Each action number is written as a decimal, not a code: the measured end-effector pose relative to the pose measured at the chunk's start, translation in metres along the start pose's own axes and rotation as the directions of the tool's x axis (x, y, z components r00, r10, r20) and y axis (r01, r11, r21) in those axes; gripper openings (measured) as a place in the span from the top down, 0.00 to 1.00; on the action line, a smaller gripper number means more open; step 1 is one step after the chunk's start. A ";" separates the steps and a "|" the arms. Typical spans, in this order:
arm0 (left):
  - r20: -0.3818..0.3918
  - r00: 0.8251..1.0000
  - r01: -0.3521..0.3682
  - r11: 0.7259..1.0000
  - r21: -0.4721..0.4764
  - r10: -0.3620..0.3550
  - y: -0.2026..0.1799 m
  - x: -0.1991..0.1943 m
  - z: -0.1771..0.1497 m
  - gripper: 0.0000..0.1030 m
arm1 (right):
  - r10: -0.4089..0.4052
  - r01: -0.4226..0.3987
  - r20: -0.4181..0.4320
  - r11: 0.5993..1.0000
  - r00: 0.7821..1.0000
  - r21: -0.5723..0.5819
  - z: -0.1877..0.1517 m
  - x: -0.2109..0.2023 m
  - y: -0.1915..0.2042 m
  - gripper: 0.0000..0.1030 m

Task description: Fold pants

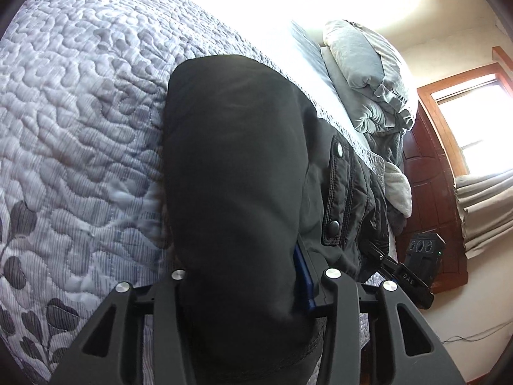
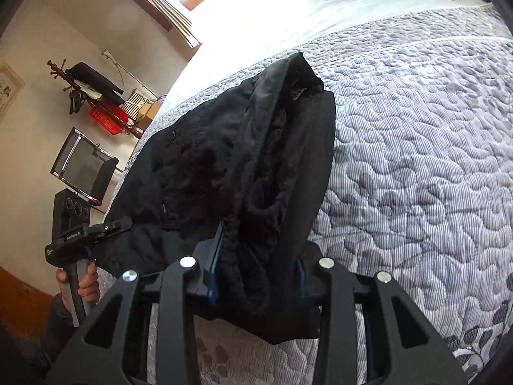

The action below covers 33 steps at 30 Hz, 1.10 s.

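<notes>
Left wrist view: left claw (image 1: 253, 288) is clamped on a thick fold of the black, padded fabric pants (image 1: 231, 166); cloth fills the gap between its fingers. The pants lie on the bed with the grey quilted leaf-print bedspread (image 1: 80, 112), snap-button flap (image 1: 336, 192) to the right. The other handheld unit (image 1: 416, 266) sits at the pants' far side. Grey rumpled pillows (image 1: 365, 73) are at the head of the bed, well apart.

Right wrist view: right claw (image 2: 256, 276) is clamped on another bunched fold of the pants (image 2: 198, 166), fuzzy lining showing between the blue pads (image 2: 215, 266). The left gripper (image 2: 80, 234), held by a hand (image 2: 85, 284), grips the pants' left edge near the bed's side.

Judgement: mid-fold, both ends pinched.
- Carry both pinches level and parallel so the edge doesn't skew.
- Keep light tension between the claws; slack in bulky padding will bunch.
- Lay the fold onto the bedspread before releasing.
- Release both together, then flatten the lining.
</notes>
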<state>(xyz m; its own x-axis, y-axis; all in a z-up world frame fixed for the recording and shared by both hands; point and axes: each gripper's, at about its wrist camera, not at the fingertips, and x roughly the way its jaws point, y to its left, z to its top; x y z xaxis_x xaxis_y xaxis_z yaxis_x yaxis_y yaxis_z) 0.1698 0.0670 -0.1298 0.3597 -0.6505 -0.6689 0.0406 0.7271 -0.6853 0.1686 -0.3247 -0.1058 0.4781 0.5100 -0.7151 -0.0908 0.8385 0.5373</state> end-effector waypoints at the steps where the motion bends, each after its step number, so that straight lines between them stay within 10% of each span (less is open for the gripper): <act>1: 0.004 1.000 0.000 1.000 0.003 0.000 -0.001 -0.003 -0.005 0.58 | 0.009 -0.008 -0.003 1.000 1.000 0.002 -0.002 -0.002 0.000 0.67; 8: -0.008 1.000 -0.002 0.999 -0.042 0.001 0.011 0.004 -0.015 0.45 | 0.016 -0.014 -0.032 0.998 0.999 0.062 -0.006 0.008 -0.016 0.61; 13: -0.018 0.999 -0.035 0.999 -0.031 0.034 0.019 0.010 -0.022 0.28 | 0.042 -0.034 -0.059 0.990 0.997 0.133 -0.018 0.014 -0.040 0.32; 23: 0.038 0.992 -0.117 0.992 -0.050 0.119 0.029 -0.051 -0.045 0.12 | 0.034 -0.042 0.045 0.981 0.998 0.192 -0.054 -0.052 -0.045 0.28; 28: 0.110 0.931 -0.353 0.935 0.039 0.347 0.005 -0.081 -0.068 0.07 | -0.140 0.127 0.097 0.984 0.985 0.127 -0.074 -0.088 -0.007 0.28; 33: 0.206 0.871 -0.478 0.868 0.134 0.447 -0.042 -0.089 -0.092 0.04 | -0.381 0.381 0.103 0.924 0.919 0.018 -0.101 -0.094 0.049 0.22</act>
<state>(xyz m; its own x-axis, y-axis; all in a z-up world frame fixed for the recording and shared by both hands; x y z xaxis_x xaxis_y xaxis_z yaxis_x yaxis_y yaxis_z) 0.0499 0.0741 -0.0684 0.5231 -0.1961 -0.8294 -0.0116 0.9714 -0.2371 0.0309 -0.3126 -0.0572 0.5638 0.1294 -0.8157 0.1139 0.9660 0.2320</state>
